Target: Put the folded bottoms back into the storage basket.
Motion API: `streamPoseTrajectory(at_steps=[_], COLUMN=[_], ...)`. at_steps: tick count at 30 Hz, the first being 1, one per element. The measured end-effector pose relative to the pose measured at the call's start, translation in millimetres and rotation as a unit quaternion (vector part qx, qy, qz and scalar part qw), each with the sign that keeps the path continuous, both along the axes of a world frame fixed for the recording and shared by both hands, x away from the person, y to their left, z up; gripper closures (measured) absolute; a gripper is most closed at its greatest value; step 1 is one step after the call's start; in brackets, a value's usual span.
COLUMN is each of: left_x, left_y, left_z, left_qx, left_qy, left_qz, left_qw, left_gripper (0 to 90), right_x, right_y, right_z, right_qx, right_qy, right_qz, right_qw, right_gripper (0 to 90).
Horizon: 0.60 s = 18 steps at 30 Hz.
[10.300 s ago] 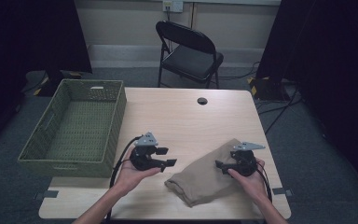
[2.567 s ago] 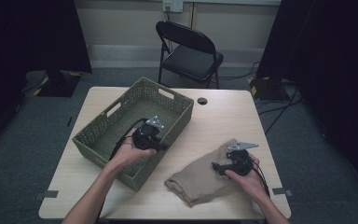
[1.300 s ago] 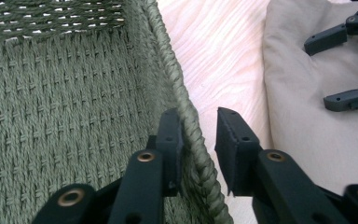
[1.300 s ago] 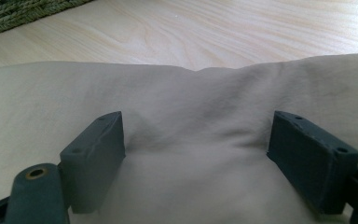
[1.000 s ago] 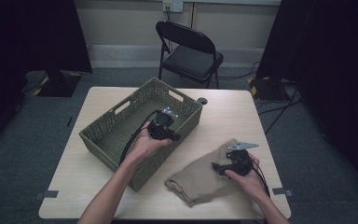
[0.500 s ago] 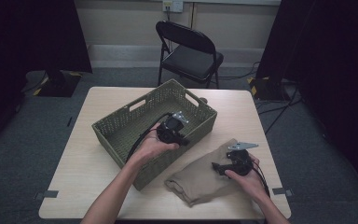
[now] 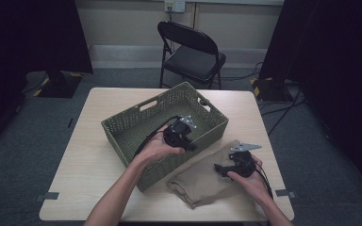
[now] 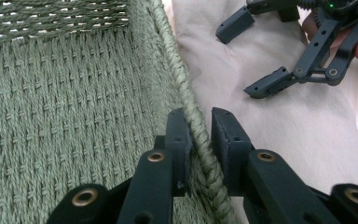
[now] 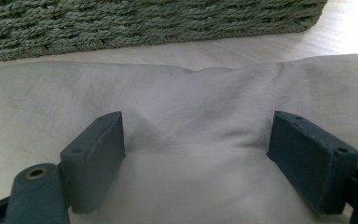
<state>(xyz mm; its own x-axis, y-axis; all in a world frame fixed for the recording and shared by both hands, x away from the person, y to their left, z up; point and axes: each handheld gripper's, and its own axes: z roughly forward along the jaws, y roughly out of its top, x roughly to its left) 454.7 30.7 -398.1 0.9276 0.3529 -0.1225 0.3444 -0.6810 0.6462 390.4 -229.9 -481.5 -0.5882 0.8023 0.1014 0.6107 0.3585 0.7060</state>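
Green woven rectangular basket [image 7: 165,127] sat at an angle on the pale wooden table [image 7: 85,155], and we had its braided near rim [image 8: 186,100] pinched between the jaws of our left gripper [image 8: 196,128], one pad inside the wall and one outside. Just beyond those fingers, on the outer side of the rim, lay the crumpled beige cloth [image 9: 191,126], its edge near the basket's side. Our right gripper [image 9: 193,154] rested on that cloth with its jaws spread wide, fabric bunched up between the two pads and nothing gripped.
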Motion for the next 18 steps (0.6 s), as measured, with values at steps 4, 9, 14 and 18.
streamPoseTrajectory(at_steps=[4,9,14,18], left_x=[1.6,-2.9,-8.3,-14.9], left_y=[7.6,28.2,64.1,96.9], left_z=[5.4,18.0,31.3,39.4], left_qx=[-0.030,-0.059,-0.073,-0.087], left_qy=[0.002,-0.019,-0.039,-0.051], left_qz=[0.027,0.057,0.111,0.146], left_qw=[0.9992,0.9964,0.9904,0.9841], left_gripper=[61.1,53.7,45.9,43.1], right_x=[-0.1,-0.3,-0.3,-0.2], right_y=[0.0,-0.1,0.0,0.1], right_z=[-0.1,-0.2,-0.3,-0.2], right_qx=[0.000,0.000,0.000,0.000], right_qy=[-0.001,-0.002,-0.002,-0.001], right_qz=[0.000,0.000,0.000,0.000], right_qw=[1.0000,1.0000,1.0000,1.0000], right_gripper=[17.5,17.5,17.5,17.6])
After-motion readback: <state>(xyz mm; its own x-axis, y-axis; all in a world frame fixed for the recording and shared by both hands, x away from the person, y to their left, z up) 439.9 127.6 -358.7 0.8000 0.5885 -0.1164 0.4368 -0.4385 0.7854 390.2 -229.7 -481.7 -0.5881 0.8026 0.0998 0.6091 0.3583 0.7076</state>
